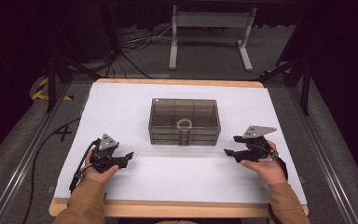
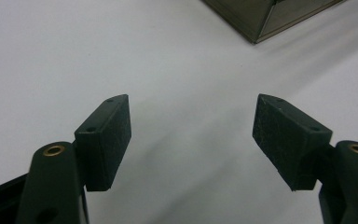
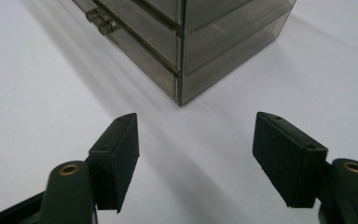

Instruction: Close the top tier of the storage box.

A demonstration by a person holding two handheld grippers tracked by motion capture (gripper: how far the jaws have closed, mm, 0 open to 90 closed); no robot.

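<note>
**Flanking the drawer box, both jaws apart**

Sitting at the middle of the white tabletop (image 1: 121,98): a smoky clear drawer box (image 1: 184,121), stacked drawers facing the near edge, small handles (image 3: 101,21) at the front, a pale ring (image 1: 184,123) showing through the top. Resting low at the box's left, well apart from it: left hand-held gripper (image 1: 126,158), jaws spread wide, holding nothing, box corner (image 2: 261,18) peeking in at the top of the left gripper view. Hovering at the box's right, near its front corner: right hand-held gripper (image 1: 230,151), jaws likewise gaping and empty, pointing toward the box corner (image 3: 181,70). Touching the box: neither.
</note>
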